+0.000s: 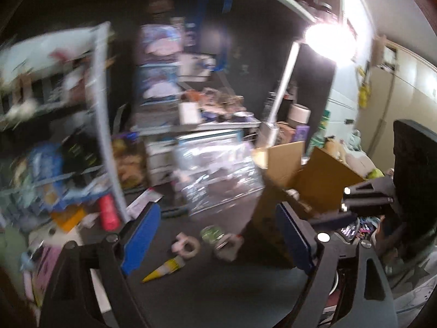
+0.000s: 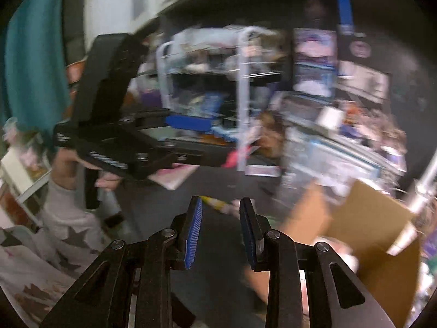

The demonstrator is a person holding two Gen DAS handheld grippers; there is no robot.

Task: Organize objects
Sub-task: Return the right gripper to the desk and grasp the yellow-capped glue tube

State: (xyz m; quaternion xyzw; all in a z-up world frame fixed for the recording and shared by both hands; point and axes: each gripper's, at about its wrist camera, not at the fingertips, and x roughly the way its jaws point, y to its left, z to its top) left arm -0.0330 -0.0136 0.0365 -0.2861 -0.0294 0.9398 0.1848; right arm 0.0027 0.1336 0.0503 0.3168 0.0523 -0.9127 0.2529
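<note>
1. Left claw [image 1: 218, 235]: jaws wide apart, nothing between them, hanging over the dark floor [image 1: 207, 295]
2. Right claw [image 2: 221, 229]: jaws a little apart, nothing gripped; the floor shows through the gap
3. Cardboard box [image 1: 322, 180]: open-topped landmark, flaps up; likely light, stiff at the walls, floppy at the flaps
4. Yellow cone [image 1: 164, 269]: on the floor left of the box, near the left claw; seems small, hard and light; best taken across its thick end
5. Tape roll [image 1: 187, 246]: just beyond the cone, left of the box; rigid, pinch through the rim
6. Green-lidded jar [image 1: 211, 233]: close beside the box; probably slippery, may roll
7. Clear plastic bag [image 1: 218, 175]: behind the jar, against the box; soft, crinkly
8. Wire rack [image 1: 106, 125]: far left of the box, crowded; bare floor between gives working room, frames blurred
</note>
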